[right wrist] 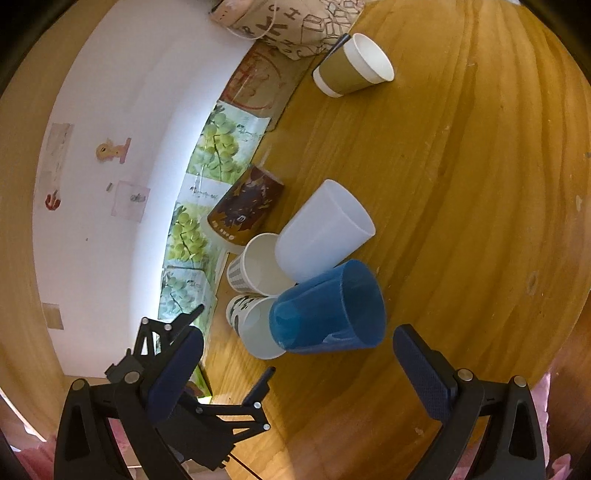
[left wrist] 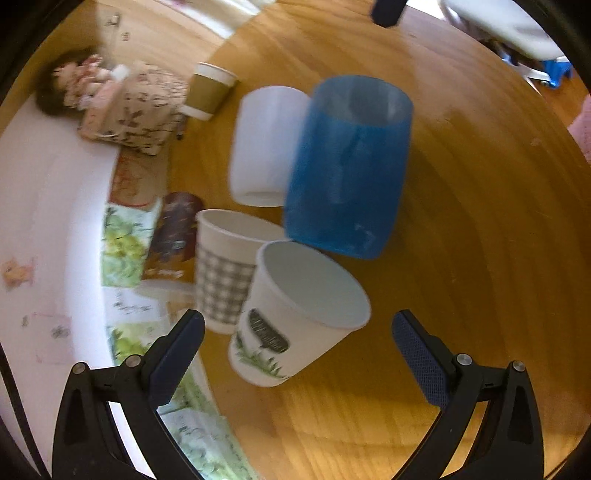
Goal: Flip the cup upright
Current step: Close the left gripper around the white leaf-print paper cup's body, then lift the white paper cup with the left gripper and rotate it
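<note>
A blue plastic cup (left wrist: pixel 347 166) stands on the wooden table (left wrist: pixel 461 258), mouth up; it also shows in the right wrist view (right wrist: pixel 328 310). A frosted white cup (left wrist: pixel 266 144) stands beside it (right wrist: pixel 325 229), apparently mouth down. Two upright paper cups are close by: a checked one (left wrist: pixel 225 269) (right wrist: pixel 255 269) and one with a grass print (left wrist: pixel 291 314) (right wrist: pixel 251 321). A dark brown printed cup (right wrist: pixel 245 206) stands mouth down by the wall. My left gripper (left wrist: pixel 299 350) is open and empty, just short of the grass-print cup. My right gripper (right wrist: pixel 299 369) is open and empty, just short of the blue cup.
A brown-sleeved paper cup (left wrist: pixel 210 90) (right wrist: pixel 351 66) stands further along the table. A printed cloth bag (left wrist: pixel 136 107) (right wrist: pixel 295 22) and a doll (left wrist: pixel 81 81) lie by the white wall (right wrist: pixel 129 147). Grape-picture cartons (right wrist: pixel 218 147) line the wall. The left gripper's fingers (right wrist: pixel 184 325) show in the right wrist view.
</note>
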